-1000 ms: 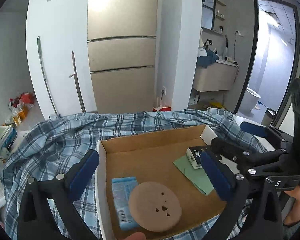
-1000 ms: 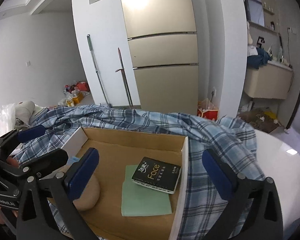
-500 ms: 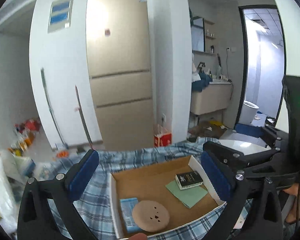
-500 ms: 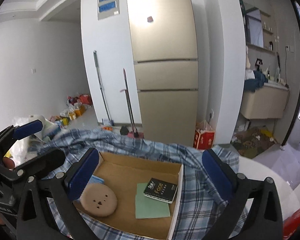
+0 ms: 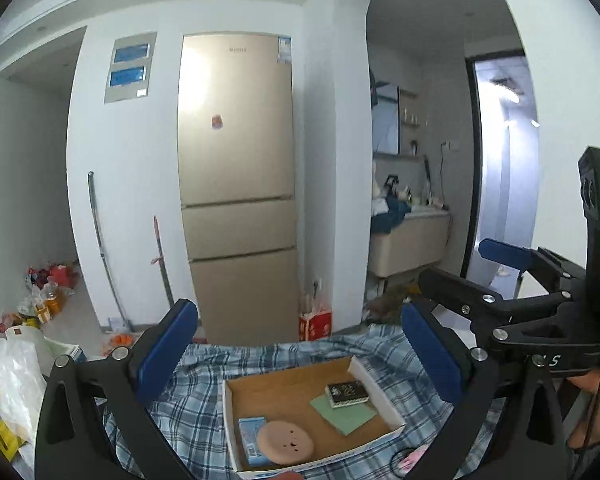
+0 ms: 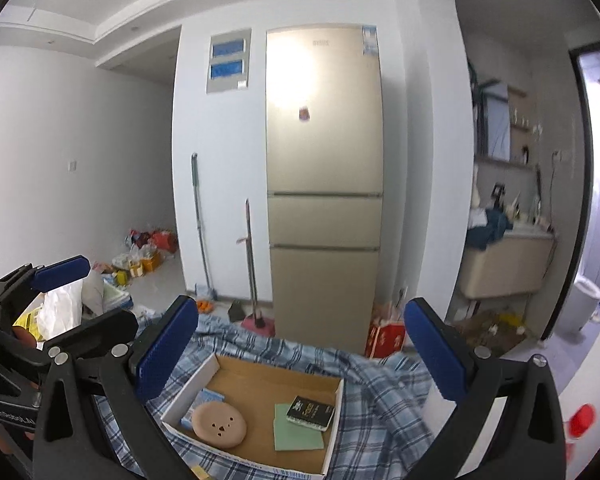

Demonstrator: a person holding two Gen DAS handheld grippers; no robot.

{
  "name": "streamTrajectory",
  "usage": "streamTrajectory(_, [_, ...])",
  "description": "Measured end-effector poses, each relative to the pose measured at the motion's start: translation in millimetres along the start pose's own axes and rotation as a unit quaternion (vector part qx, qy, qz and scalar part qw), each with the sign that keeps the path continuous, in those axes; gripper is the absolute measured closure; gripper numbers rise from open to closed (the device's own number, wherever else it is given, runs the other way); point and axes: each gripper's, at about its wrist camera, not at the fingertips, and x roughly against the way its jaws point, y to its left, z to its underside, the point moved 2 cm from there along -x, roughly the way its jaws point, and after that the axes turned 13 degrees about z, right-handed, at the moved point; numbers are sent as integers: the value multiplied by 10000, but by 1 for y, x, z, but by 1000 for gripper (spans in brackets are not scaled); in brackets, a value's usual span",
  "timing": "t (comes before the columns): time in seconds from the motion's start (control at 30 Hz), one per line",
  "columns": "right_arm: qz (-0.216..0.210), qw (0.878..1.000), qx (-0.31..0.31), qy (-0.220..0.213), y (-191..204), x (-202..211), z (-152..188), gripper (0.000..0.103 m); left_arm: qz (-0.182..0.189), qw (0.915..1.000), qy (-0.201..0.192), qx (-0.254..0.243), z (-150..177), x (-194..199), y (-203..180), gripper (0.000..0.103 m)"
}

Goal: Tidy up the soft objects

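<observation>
A shallow cardboard box (image 5: 236, 420) (image 6: 332, 436) lies on a blue plaid cloth (image 5: 188, 412) (image 6: 384, 424). Inside it are a round pink pad (image 5: 285, 442) (image 6: 219, 424), a light-blue packet (image 5: 249, 432) (image 6: 204, 398), a green sheet (image 5: 348, 414) (image 6: 296, 434) and a small black packet (image 5: 347, 393) (image 6: 310, 413). My left gripper (image 5: 300, 356) hangs open well above and behind the box, nothing between its fingers. My right gripper (image 6: 300, 356) is open too, equally high and empty. Each gripper shows at the edge of the other's view.
A tall beige fridge (image 5: 238, 184) (image 6: 324, 184) stands straight ahead with two mop handles (image 6: 198, 232) against the white wall. Bags and clutter (image 5: 40, 300) lie on the floor at left. A sink cabinet (image 5: 410, 244) and doorway are at right. A small red carton (image 5: 315, 326) sits by the fridge.
Both grippers have pulled up and back from the box, which now looks much smaller and lower in each view. Both stayed open and empty; the box contents have not moved.
</observation>
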Motion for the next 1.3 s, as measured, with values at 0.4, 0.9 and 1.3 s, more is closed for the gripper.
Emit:
streamTrajectory(0.4, [-448,9969,-25,-651,6,53,-21,0,133,9982,-568,-133,-28,63,-10,0])
streamTrajectory(0.9, [-286,9894,7,-1422,9,134,-38,0,263,9891,-1374,-453,-44,142,-40,0])
streamTrajectory(1.3, [-309,9719,797,-2195,48,183,-30,0,300,9799,-1880,-597,-44,192,-63,0])
